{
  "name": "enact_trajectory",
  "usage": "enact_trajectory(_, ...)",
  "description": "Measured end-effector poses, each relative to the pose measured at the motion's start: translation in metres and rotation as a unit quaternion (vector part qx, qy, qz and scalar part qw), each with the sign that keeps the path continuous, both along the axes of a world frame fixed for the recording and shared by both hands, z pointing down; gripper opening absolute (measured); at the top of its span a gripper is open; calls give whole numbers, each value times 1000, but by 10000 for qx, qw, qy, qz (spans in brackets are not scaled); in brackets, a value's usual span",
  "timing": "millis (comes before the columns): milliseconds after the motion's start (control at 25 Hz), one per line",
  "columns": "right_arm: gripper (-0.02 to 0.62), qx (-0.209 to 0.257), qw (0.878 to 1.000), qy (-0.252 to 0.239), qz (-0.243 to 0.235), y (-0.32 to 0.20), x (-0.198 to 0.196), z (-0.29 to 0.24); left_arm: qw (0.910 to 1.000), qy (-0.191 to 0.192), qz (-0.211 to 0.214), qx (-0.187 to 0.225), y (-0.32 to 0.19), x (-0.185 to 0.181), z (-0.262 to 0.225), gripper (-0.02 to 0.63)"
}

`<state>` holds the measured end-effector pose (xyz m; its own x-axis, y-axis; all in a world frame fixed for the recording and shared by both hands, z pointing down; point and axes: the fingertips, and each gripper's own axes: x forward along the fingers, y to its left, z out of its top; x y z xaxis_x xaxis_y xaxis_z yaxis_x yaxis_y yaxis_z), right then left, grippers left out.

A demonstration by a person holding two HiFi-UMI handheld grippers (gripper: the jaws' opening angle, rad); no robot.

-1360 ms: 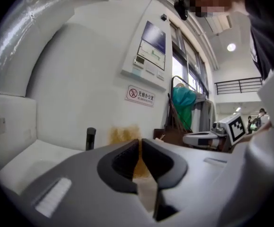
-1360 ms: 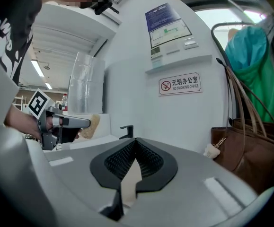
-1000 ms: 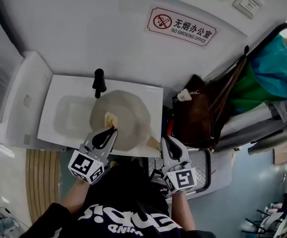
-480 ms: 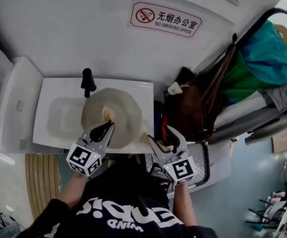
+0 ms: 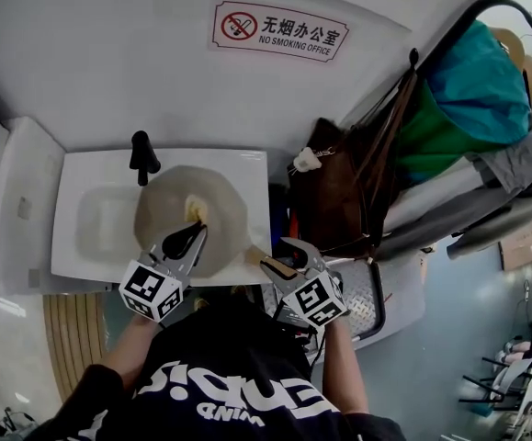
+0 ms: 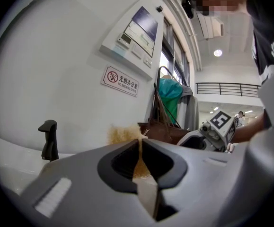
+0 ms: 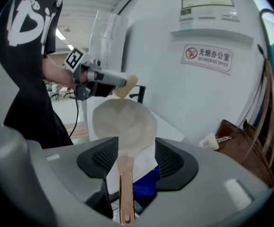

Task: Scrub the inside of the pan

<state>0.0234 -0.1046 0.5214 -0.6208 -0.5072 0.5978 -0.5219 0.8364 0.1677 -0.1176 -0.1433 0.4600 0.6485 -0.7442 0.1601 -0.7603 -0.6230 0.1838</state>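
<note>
Nearest the person, at the right of the sink's near edge, the right gripper (image 5: 282, 254) is held with its jaws spread wide. The copper-toned handle (image 7: 125, 193) of the pan (image 5: 169, 205) is seen lying between them, touched by neither pad, so the pan is judged not to be steadied from this side. To the left, the left gripper (image 5: 195, 232) is closed tightly on a tan sponge (image 5: 195, 211). A thin edge is pinched between the pads while the bulk projects forward, apparently so that it can be pressed onto the metal. The pan is laid across the right part of the white sink (image 5: 68, 246), bowl facing up and handle pointed toward the near right. The sponge is placed over its inner surface, near the middle; whether contact is made cannot be told. Beyond, a black faucet (image 5: 141, 154) is mounted at the far rim, and a no-smoking sign (image 5: 279, 30) is fixed on the wall.
</note>
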Motion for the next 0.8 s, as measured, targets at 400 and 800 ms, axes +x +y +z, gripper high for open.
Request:
enact_trajectory(400, 242, -999, 9916, 653, -494, 8, -4, 99, 9996, -255, 106, -104, 2, 12, 12, 23)
enact_trajectory(800, 242, -1417, 9842, 933, -497, 16, 1, 145, 9989, -392, 99, -251, 6, 16, 22, 23)
